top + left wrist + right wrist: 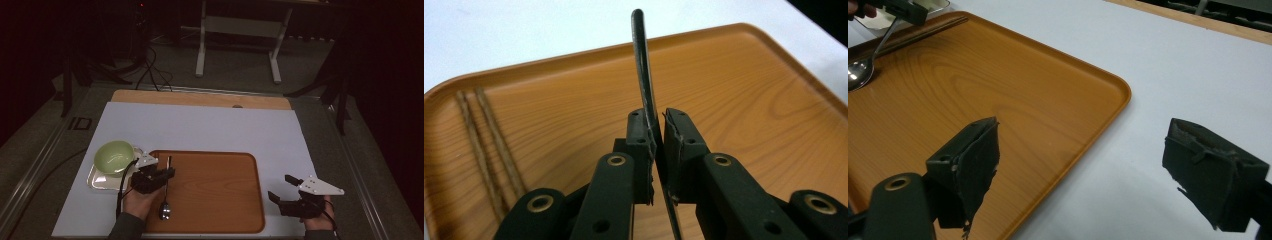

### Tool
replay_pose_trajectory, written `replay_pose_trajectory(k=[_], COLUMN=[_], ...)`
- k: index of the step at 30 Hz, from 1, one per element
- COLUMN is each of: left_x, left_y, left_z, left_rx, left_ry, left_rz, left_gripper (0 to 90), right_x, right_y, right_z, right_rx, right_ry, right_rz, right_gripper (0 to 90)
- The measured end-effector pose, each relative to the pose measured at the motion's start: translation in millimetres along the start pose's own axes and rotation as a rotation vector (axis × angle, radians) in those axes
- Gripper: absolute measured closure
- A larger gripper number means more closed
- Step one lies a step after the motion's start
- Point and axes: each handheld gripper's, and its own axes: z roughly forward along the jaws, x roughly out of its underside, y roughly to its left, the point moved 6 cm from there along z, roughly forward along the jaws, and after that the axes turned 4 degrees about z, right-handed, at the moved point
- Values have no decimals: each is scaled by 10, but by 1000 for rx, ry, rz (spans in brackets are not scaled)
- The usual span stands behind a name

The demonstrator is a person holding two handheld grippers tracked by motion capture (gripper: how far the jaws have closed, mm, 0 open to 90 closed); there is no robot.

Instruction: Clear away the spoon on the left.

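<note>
Pinching the spoon [166,197] by its handle, the left gripper [655,150] held it over the wooden tray [215,220], bowl end resting low. The right gripper [1098,170] waited spread beside the tray. Releasing well probably needed a slow, level lowering first.

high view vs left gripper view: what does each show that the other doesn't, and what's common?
High view: a green bowl on a small metal tray left of the wooden tray, and the right tongs open over the white mat. Left gripper view: two brown chopsticks lying along the wooden tray's left side. Shared: wooden tray, spoon, left tongs around its handle.
</note>
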Motion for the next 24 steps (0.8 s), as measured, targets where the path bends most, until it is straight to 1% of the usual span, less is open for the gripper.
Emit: replay_pose_trajectory(k=[4, 7, 12, 17, 21, 22, 23, 24], left_x=[49, 79, 121, 153, 164, 162, 161, 159], left_y=[38, 74, 136, 165, 174, 179, 181, 186], left_z=[51, 85, 144, 168, 175, 174, 174, 174], left_rx=[-32, -54, -92, -112, -124, -138, -140, -148], left_ry=[41, 63, 93, 110, 119, 120, 120, 120], left_rz=[18, 20, 19, 19, 32, 34, 35, 35], left_gripper=[807, 799, 778, 755, 700, 661, 632, 617], right_x=[0, 0, -1, -1, -1, -1, -1, -1], right_y=[-2, 1, 1, 3, 2, 3, 3, 3], right_z=[0, 1, 0, -2, -2, -2, -2, -2], right_rx=[-1, -4, -4, -4, -4, -5, -5, -5], right_ry=[0, 1, -1, 0, 0, 0, 0, 0], right_rz=[0, 1, 1, 1, 1, 1, 1, 1], right_gripper=[146, 146, 145, 145, 146, 146, 146, 146])
